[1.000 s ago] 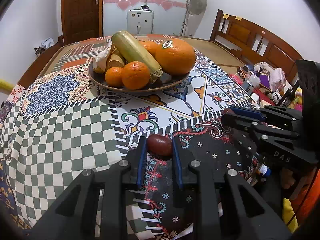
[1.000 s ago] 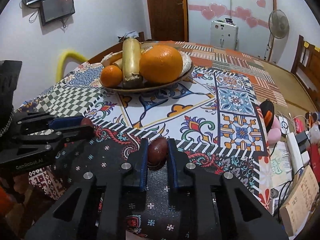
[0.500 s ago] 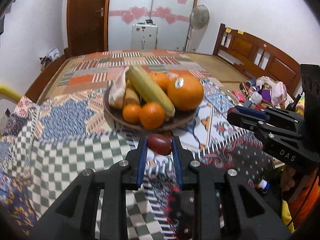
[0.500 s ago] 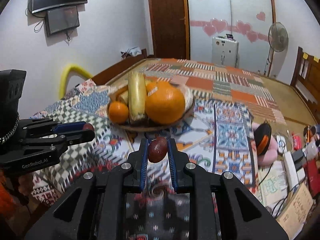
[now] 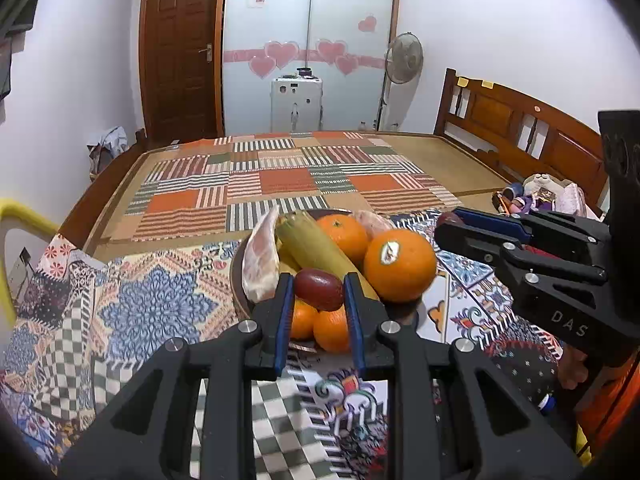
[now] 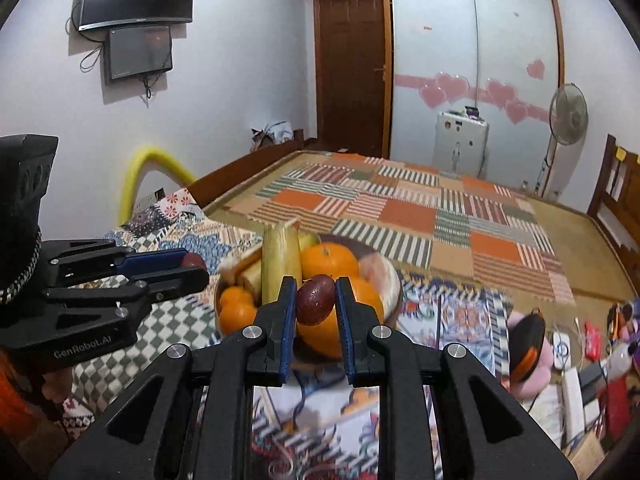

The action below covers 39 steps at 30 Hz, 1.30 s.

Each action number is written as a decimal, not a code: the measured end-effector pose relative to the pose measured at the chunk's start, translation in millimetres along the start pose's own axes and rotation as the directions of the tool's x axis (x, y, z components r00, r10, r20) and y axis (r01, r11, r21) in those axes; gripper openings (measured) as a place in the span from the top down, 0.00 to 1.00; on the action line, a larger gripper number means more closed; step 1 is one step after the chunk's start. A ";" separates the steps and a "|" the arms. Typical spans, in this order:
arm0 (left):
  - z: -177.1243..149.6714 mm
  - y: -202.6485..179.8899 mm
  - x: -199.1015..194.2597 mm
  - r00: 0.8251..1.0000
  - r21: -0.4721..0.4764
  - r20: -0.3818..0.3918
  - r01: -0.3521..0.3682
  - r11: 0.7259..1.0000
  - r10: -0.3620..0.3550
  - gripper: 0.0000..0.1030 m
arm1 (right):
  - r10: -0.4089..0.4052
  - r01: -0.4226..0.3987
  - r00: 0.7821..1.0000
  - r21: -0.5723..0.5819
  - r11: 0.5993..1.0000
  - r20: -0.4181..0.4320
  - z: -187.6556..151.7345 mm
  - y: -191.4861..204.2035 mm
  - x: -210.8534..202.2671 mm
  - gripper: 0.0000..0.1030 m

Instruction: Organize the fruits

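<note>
Both the left gripper point(image 5: 318, 292) and the right gripper point(image 6: 315, 300) hang level above the fruit bowl point(image 5: 236, 280), each clamping a glossy dark-red jujube point(image 5: 319, 289) (smooth, oval).

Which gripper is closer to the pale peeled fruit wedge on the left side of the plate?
Left. The left gripper sits just before the wedge; the right gripper is across the plate, by the big orange.

We see the plate point(image 5: 237, 280) only as a dark sliver of rim at its left, the rest buried under fruit and the left tool point(image 5: 316, 294). The bedspread point(image 6: 280, 412) beneath the right tool point(image 6: 316, 306) is smeared with blur. Clutter point(image 6: 580, 364) beyond the bed's right edge is too small to name.
</note>
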<state>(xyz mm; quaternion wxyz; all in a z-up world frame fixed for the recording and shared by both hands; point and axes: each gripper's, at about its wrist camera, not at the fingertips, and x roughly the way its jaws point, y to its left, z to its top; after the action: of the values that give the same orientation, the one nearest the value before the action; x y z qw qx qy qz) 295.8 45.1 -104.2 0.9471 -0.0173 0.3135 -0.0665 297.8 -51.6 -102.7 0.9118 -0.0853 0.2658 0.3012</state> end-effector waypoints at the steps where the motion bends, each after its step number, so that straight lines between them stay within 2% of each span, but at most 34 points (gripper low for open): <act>1: 1.1 -0.1 1.9 1.000 0.000 0.000 0.000 1.000 0.000 0.76 | 0.001 -0.001 1.000 -0.006 1.000 0.002 2.4 0.5 2.9 0.83; 6: 4.6 5.2 17.5 1.000 0.000 -0.014 -0.011 1.000 0.011 0.76 | -0.008 0.007 1.000 -0.028 1.000 -0.009 8.3 1.2 18.7 0.83; 14: 0.8 15.5 47.9 0.997 -0.027 -0.073 -0.004 1.000 0.002 0.76 | 0.031 -0.032 0.996 -0.013 0.999 -0.085 11.7 -3.9 49.1 0.83; 25: -1.6 7.1 53.9 0.997 0.001 -0.075 0.012 1.000 -0.012 0.76 | 0.028 -0.033 0.992 -0.037 0.999 -0.126 12.9 -0.8 62.3 0.83; 27: -1.7 6.7 54.4 0.997 0.002 -0.076 0.011 1.000 -0.011 0.74 | 0.034 -0.038 0.990 -0.031 0.999 -0.139 13.4 -1.0 64.3 0.79; 28: -2.5 6.1 54.4 0.997 0.001 -0.075 0.013 1.000 -0.013 0.73 | 0.036 -0.040 0.990 -0.027 0.999 -0.139 13.1 -1.4 64.0 0.76; 30: -3.2 4.7 54.8 0.997 0.001 -0.076 0.015 1.000 -0.015 0.72 | 0.026 -0.030 0.992 -0.027 0.999 -0.125 14.3 -2.1 61.9 0.63; 36: -7.8 2.9 49.8 0.997 0.001 -0.073 0.003 1.000 -0.003 0.72 | 0.018 -0.019 0.997 -0.011 1.000 -0.077 18.8 -5.3 45.7 0.63; 39: -5.6 5.0 33.3 0.999 -0.018 -0.045 -0.004 1.000 0.004 0.72 | 0.008 -0.008 0.999 0.001 1.000 -0.036 22.3 -5.9 27.9 0.63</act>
<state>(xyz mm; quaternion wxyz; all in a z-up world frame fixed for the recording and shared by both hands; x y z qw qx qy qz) 319.5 45.5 -128.8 0.9397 -0.0240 0.3355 -0.0621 329.9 -35.3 -98.9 0.9058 -0.0894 0.2824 0.3031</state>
